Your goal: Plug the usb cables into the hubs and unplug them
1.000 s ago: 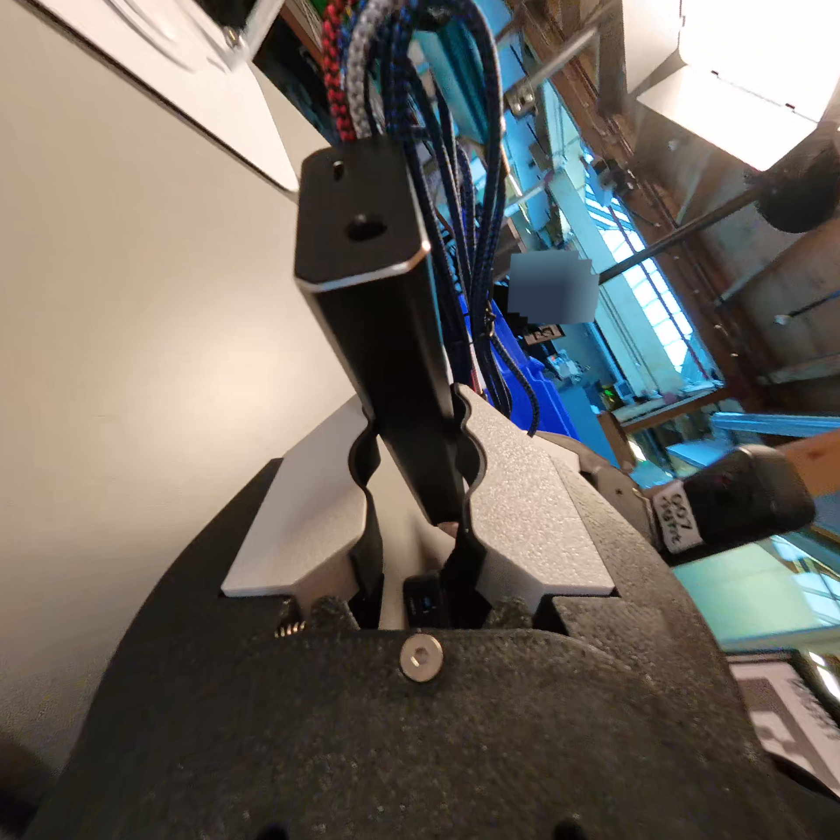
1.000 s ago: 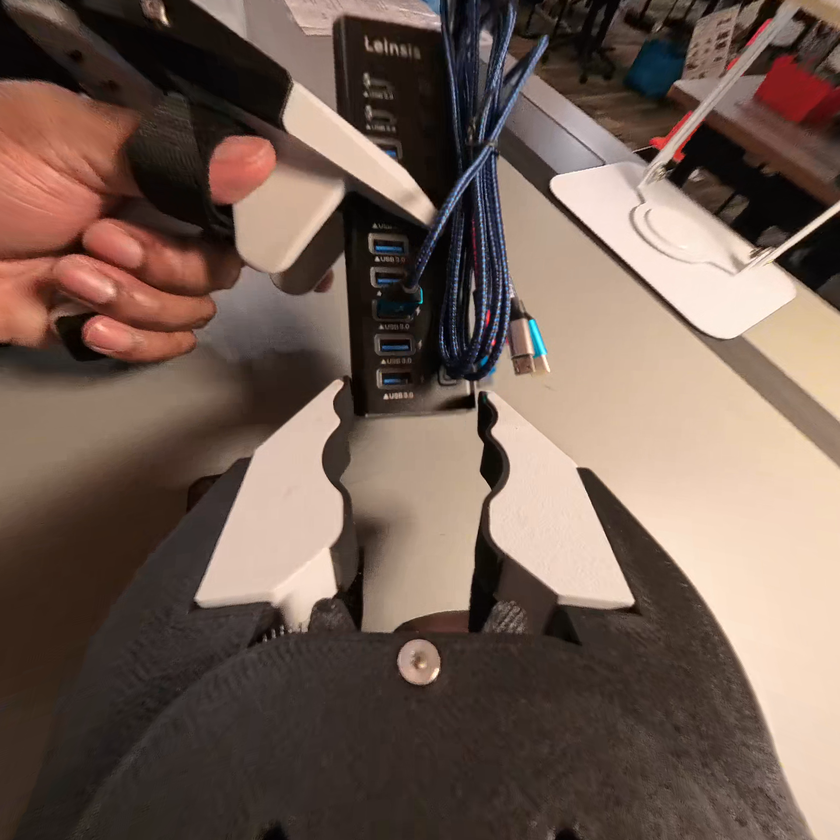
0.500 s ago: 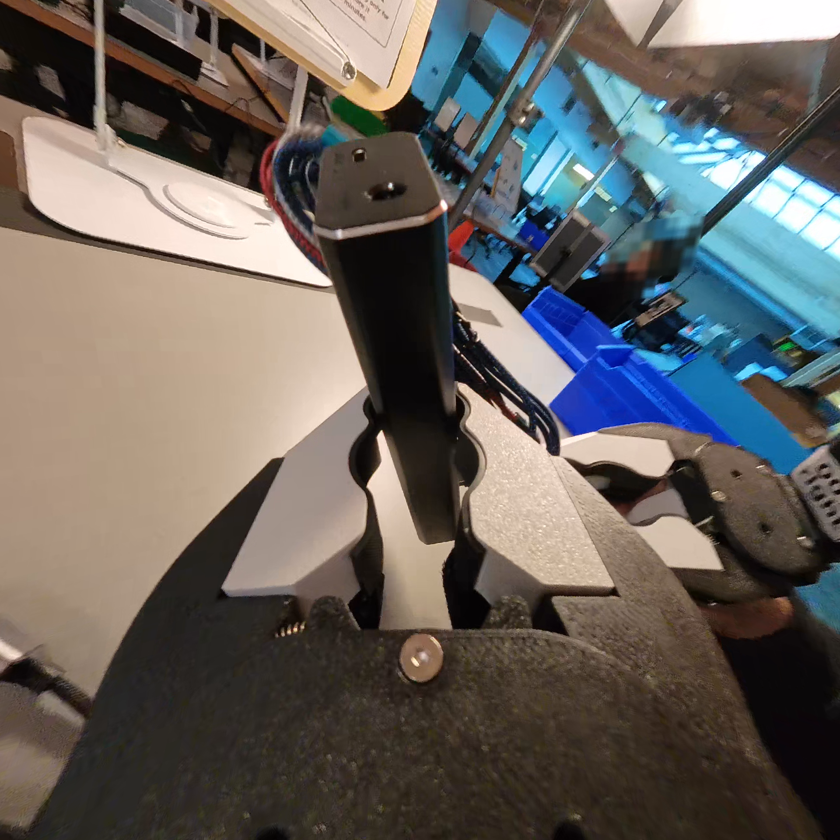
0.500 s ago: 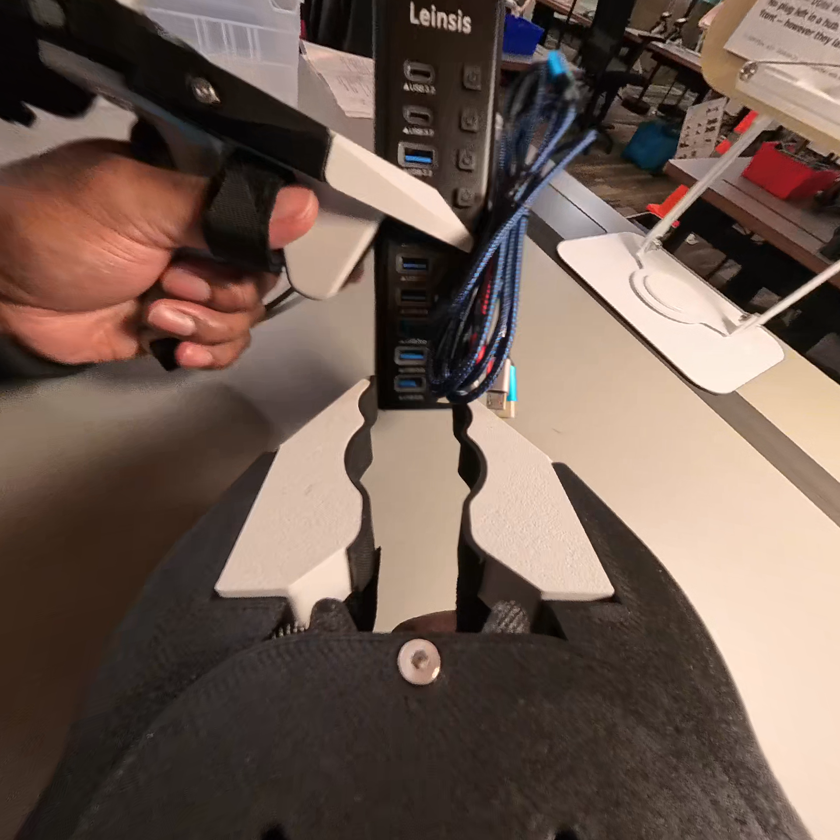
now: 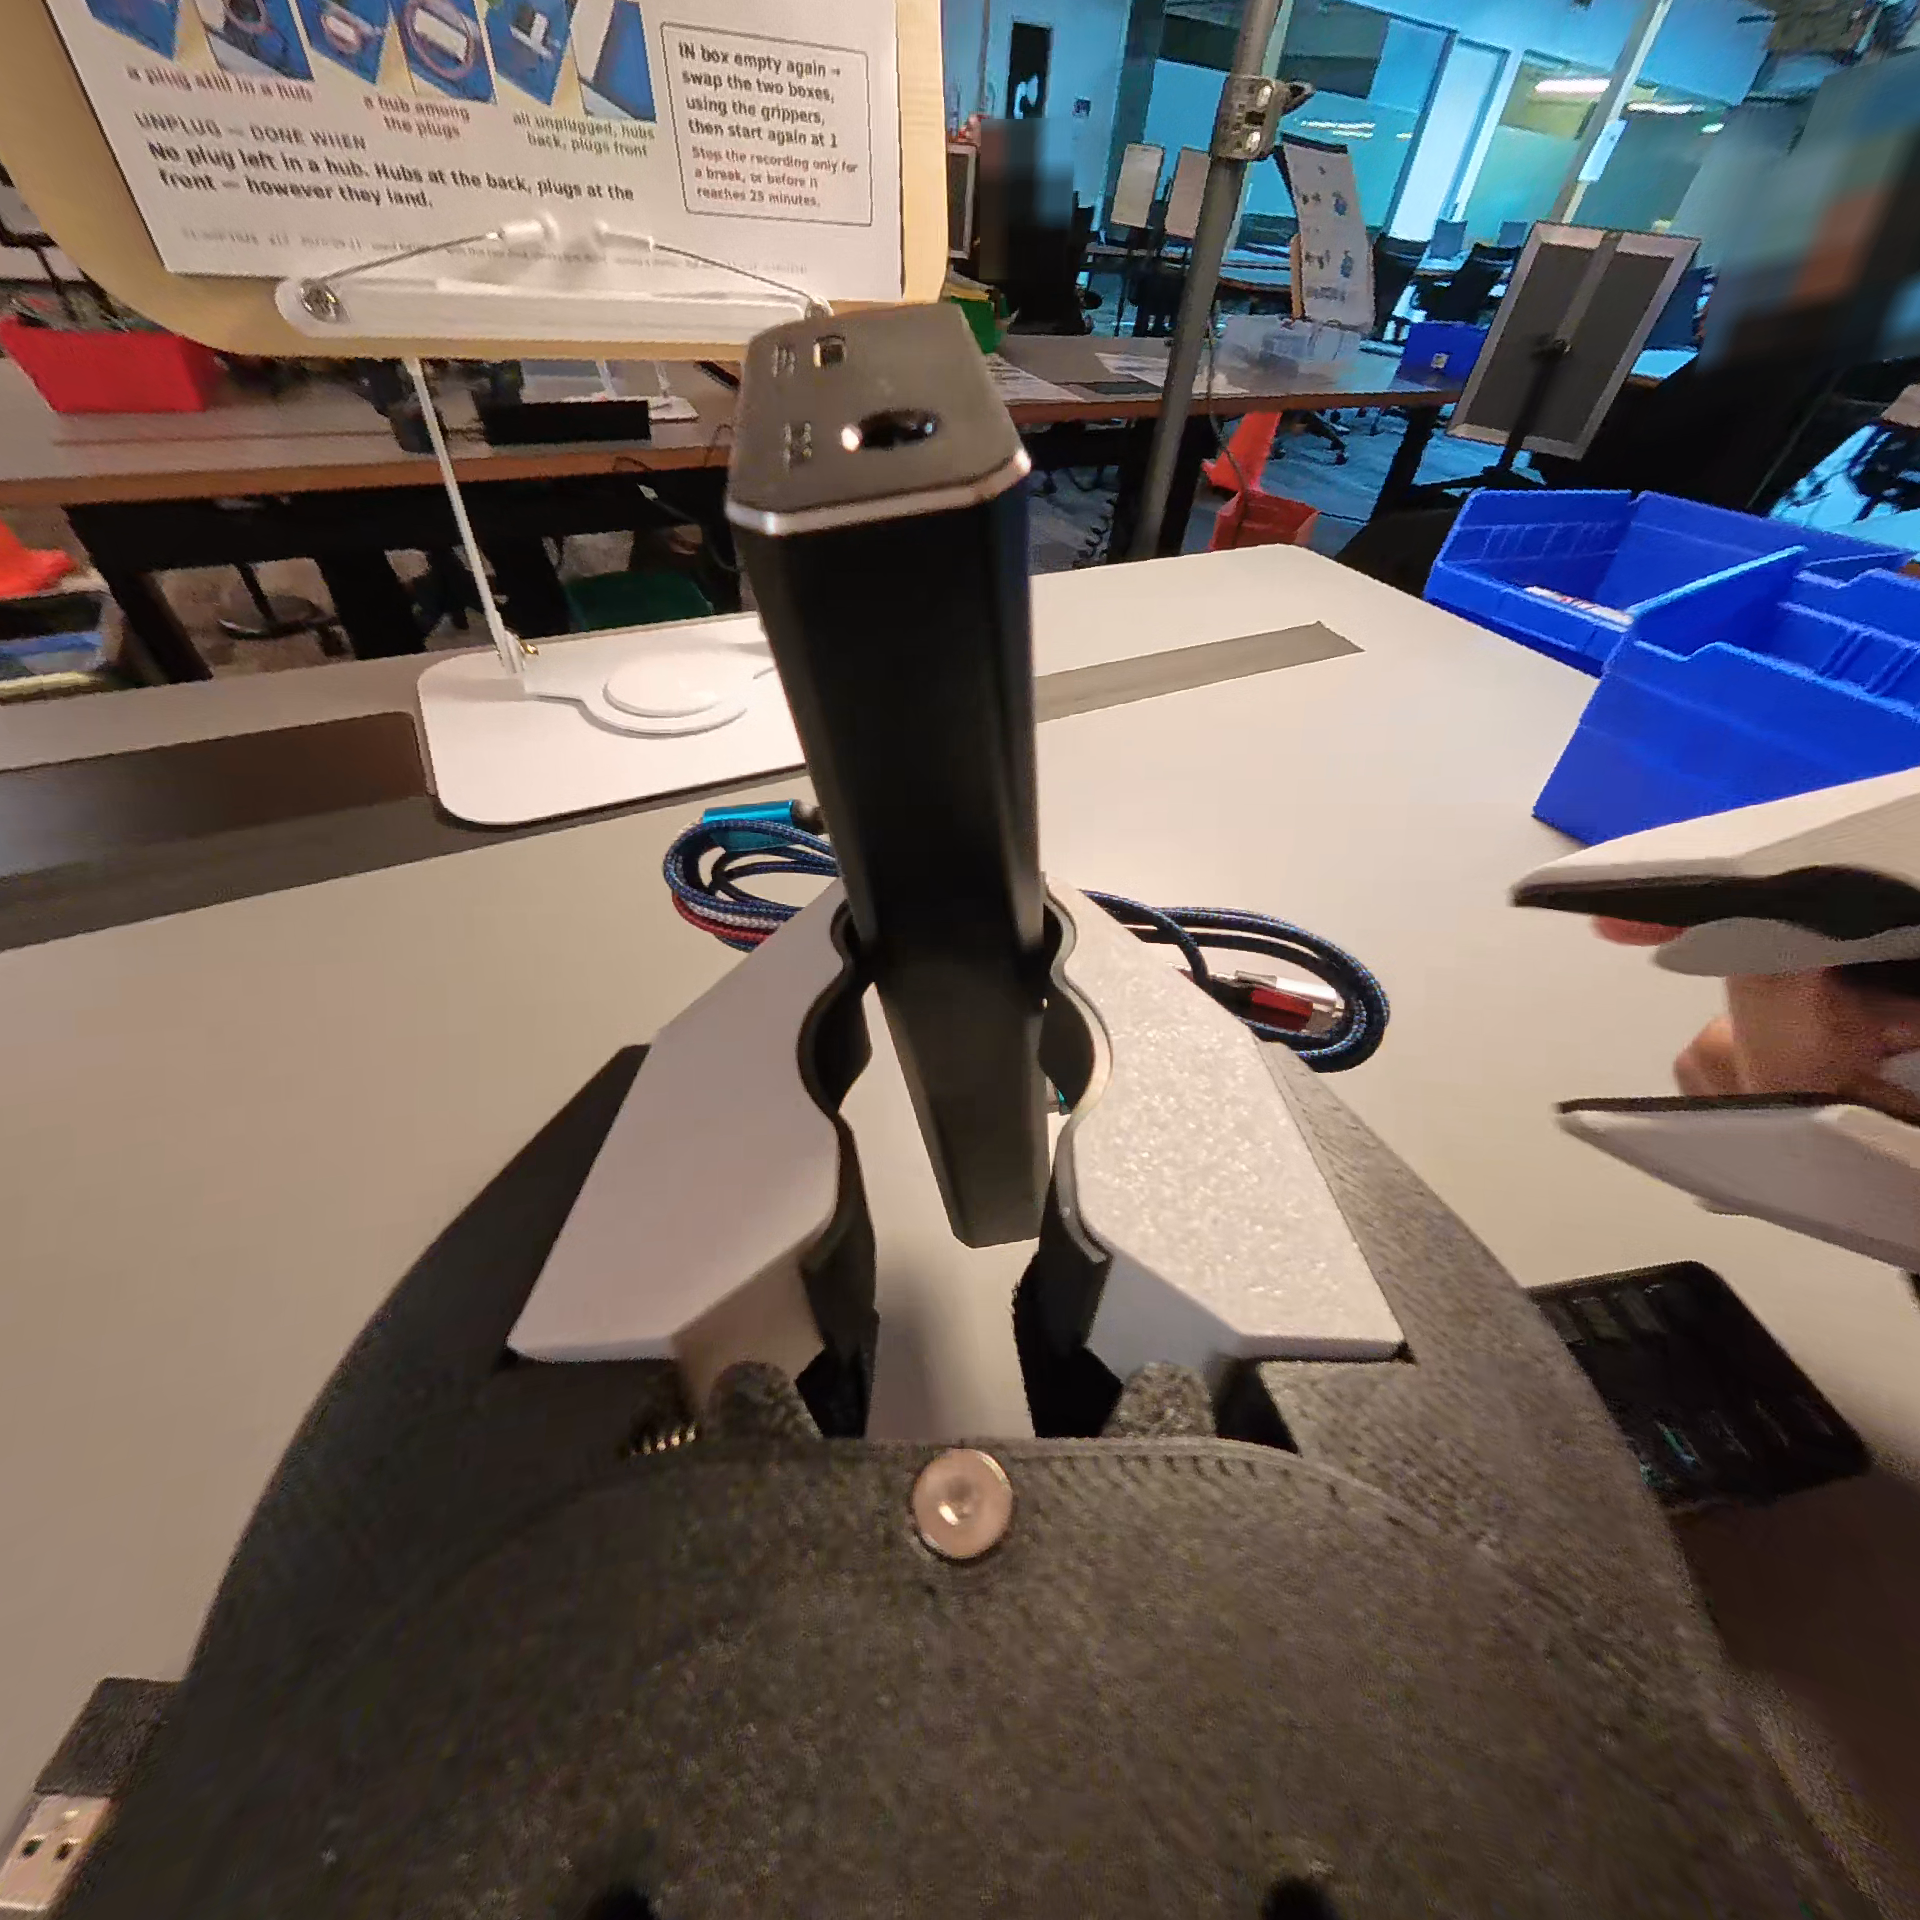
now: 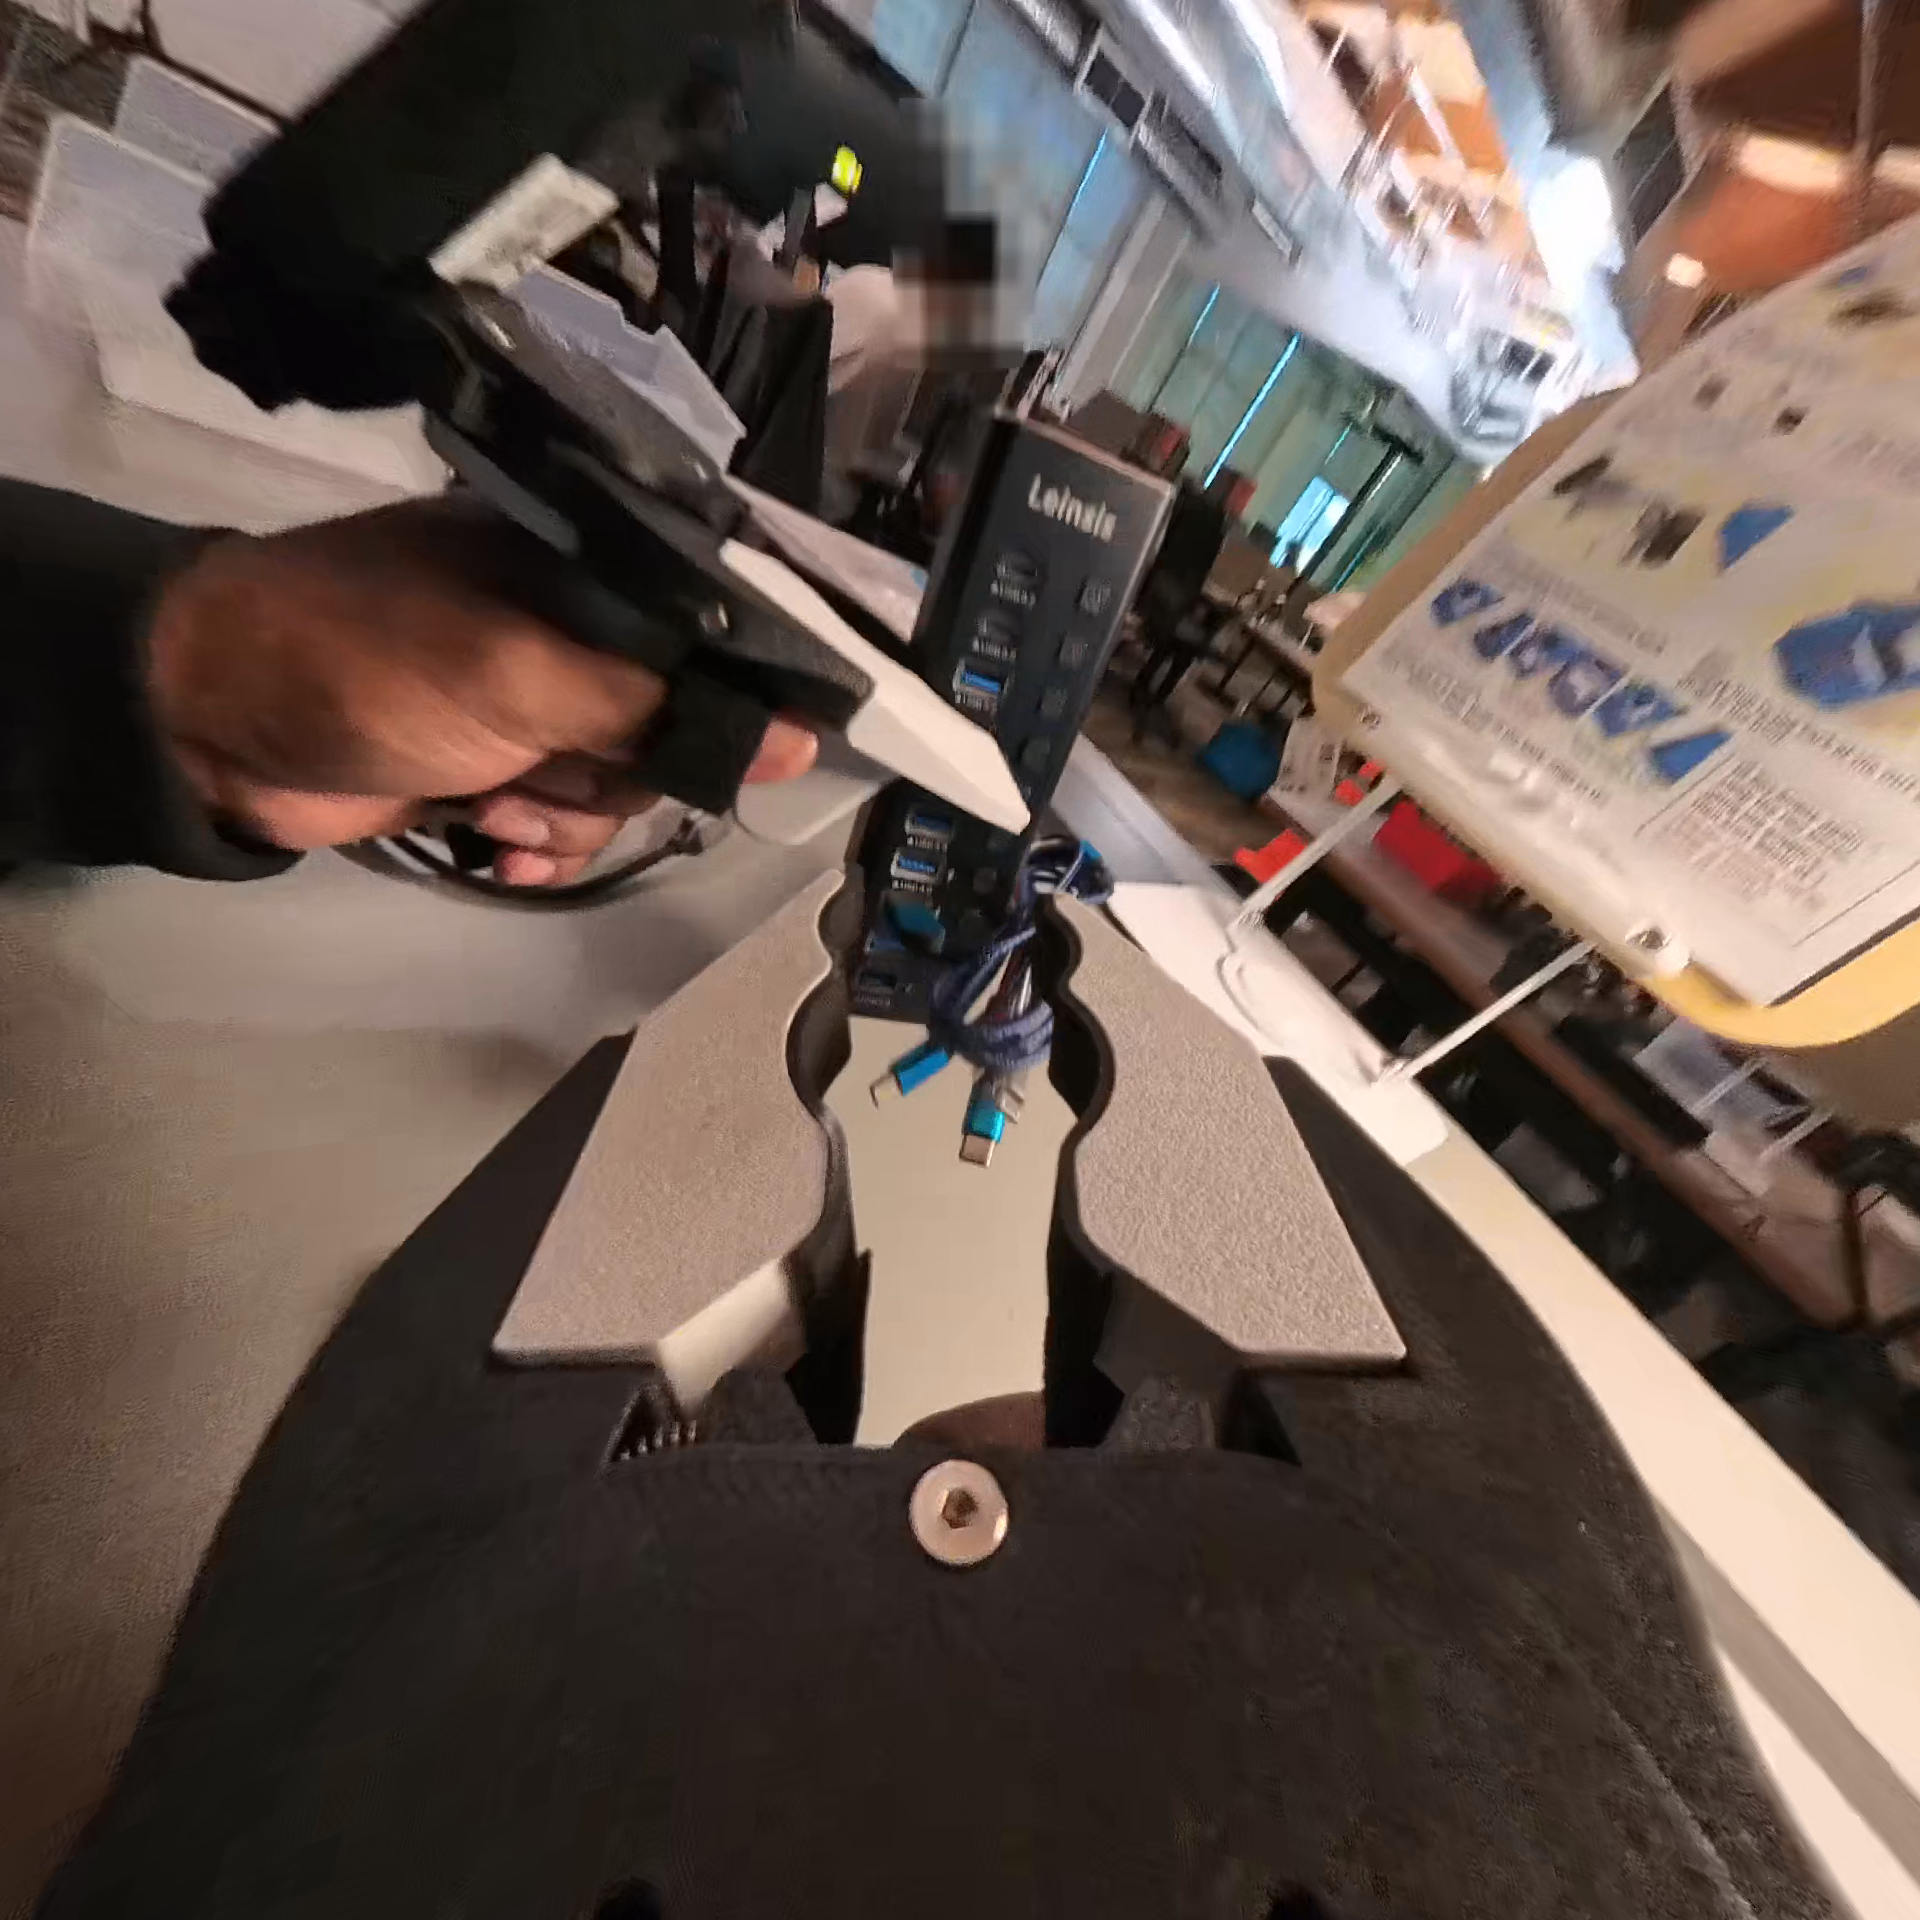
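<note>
My left gripper [image 5: 951, 935] is shut on a long black USB hub [image 5: 914, 675] and holds it upright above the grey table [image 5: 260, 1091]. A bundle of blue and red braided USB cables [image 5: 748, 883] shows just behind the hub. In the right wrist view the hub [image 6: 1049, 582] faces me with its ports. One blue plug [image 6: 914, 920] sits in a lower port, and the cable bundle [image 6: 997, 997] dangles beside it with loose blue connectors. My right gripper [image 6: 951, 904] is open and empty, short of the hub. It also shows in the left wrist view [image 5: 1548, 1003] at the right.
A second black hub [image 5: 1694, 1382] lies on the table at the lower right. Blue bins [image 5: 1714, 675] stand at the right. A white stand base [image 5: 582, 727] with an instruction sheet [image 5: 499, 135] on a clipboard stands behind the hub. A hand [image 6: 416, 686] holds the left gripper. Some 9 cm of space lies between my two pairs of fingers.
My left gripper has swung the hub from a tilted pose to upright and level with the room. My right gripper has tilted and drawn back a little from the hub, still open.
</note>
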Available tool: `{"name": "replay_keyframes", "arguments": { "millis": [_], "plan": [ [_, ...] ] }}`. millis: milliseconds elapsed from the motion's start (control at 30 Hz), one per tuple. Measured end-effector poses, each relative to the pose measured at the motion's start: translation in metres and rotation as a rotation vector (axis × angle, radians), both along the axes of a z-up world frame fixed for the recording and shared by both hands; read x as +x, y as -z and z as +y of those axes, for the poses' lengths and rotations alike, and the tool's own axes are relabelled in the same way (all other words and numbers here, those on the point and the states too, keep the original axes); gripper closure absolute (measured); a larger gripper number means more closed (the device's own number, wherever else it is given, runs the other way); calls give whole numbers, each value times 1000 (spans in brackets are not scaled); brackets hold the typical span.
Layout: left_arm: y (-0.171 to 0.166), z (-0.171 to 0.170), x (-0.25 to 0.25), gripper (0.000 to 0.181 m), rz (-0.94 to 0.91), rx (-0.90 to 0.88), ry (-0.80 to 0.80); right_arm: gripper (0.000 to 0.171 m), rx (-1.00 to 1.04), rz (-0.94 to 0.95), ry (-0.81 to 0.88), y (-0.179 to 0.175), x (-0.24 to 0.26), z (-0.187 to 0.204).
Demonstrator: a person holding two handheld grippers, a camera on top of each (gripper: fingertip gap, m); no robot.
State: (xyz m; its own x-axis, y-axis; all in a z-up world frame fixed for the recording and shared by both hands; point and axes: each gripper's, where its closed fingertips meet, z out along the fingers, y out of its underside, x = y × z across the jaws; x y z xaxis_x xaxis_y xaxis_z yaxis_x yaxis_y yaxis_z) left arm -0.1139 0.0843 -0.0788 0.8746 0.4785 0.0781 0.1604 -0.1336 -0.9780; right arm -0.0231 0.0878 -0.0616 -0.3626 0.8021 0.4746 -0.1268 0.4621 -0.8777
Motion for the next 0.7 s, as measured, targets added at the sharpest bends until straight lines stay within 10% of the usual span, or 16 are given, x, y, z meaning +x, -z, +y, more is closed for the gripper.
{"name": "replay_keyframes", "arguments": {
  "millis": [267,700],
  "plan": [
    [-24,6,20,153,74,137,81,139,70,-209,13,49,-12,-7],
    [-29,14,44,153,-111,279,180,144,-97,-111,21,21,-11,4]
  ]
}}
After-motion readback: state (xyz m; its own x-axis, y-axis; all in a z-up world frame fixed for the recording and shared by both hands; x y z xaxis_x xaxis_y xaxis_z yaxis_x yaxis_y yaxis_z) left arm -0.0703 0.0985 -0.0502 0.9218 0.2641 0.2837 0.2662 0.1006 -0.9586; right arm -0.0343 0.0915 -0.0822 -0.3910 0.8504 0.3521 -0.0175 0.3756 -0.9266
